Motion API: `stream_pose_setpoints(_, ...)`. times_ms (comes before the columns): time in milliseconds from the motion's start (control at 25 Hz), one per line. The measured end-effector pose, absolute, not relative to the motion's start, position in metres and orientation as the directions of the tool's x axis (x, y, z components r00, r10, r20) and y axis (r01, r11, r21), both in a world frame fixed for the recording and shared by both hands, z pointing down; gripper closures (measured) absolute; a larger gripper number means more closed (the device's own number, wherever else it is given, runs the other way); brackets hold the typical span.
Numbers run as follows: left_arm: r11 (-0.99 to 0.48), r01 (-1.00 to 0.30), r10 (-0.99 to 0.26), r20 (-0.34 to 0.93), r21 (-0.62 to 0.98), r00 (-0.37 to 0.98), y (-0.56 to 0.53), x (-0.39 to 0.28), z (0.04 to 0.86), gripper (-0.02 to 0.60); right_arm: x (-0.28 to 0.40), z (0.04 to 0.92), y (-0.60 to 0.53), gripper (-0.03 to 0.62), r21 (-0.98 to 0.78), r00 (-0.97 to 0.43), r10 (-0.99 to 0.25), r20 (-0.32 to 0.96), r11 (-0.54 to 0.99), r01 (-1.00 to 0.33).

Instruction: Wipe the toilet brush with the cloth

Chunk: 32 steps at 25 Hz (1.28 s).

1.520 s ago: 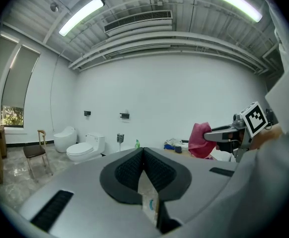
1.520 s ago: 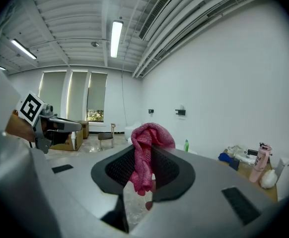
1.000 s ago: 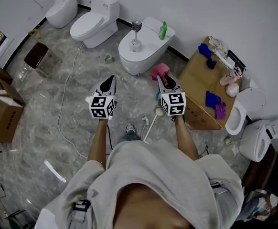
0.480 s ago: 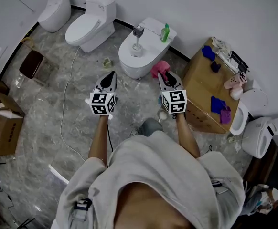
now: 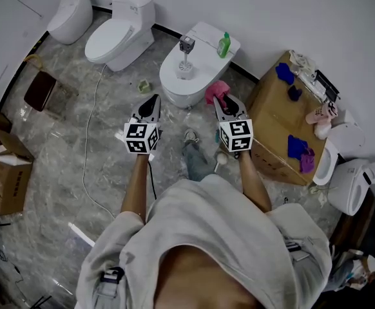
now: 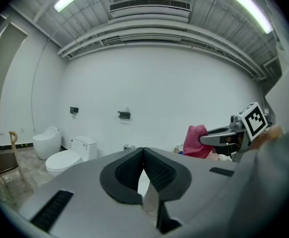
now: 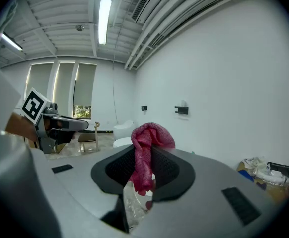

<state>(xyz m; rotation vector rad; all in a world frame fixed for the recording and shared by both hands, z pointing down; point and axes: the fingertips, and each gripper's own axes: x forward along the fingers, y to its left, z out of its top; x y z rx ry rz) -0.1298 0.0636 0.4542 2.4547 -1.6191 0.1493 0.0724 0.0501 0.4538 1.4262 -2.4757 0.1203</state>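
1. Floor: grey marble-pattern tile floor (image 5: 65, 147) under both tongs, seen from the head view.
2. Brown cardboard box (image 5: 271, 118), flat top, to the right of the right tongs. Small blue, purple and pink items lie on it; too small to identify.
3. White round toilet with closed lid (image 5: 174, 85), straight ahead of both tongs. Two further white toilets (image 5: 120, 34) stand beyond the left tongs, along the wall.
4. Left tongs (image 6: 143, 155): black ribbed pads pressed together at the tips, nothing between them. Held level above the floor, pointing at the round toilet.
5. Right tongs (image 7: 143, 157): jaws clamped on a crumpled pink knitted cloth (image 7: 147, 150), which bulges above the pads and hangs below them. Beside the left tongs, at about the same height.
6. Toilet brush with slim pale shaft and dark handle top (image 5: 185, 55): upright in its holder on the round toilet's lid, ahead of and between the two tongs, well apart from the cloth.
7. Green plastic bottle (image 5: 223, 44) on the same toilet, beyond the brush, to its right.
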Motion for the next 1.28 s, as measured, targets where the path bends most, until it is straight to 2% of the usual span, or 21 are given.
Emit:
stream_pose_setpoints(840, -0.421, -0.902, -0.873, 0.225, 0.1, 0.433, -0.178, -0.099, 0.455, 0.563, 0.061, 0.467, -0.179, 0.493, 0.011, -0.523, -0.799, 0.296, 0.55, -0.835)
stream_pose_setpoints(1280, -0.432, -0.898, -0.856, 0.274, 0.088, 0.438, -0.253, -0.087, 0.469, 0.561, 0.045, 0.472, -0.257, 0.493, -0.019, -0.558, -0.774, 0.299, 0.58, -0.815)
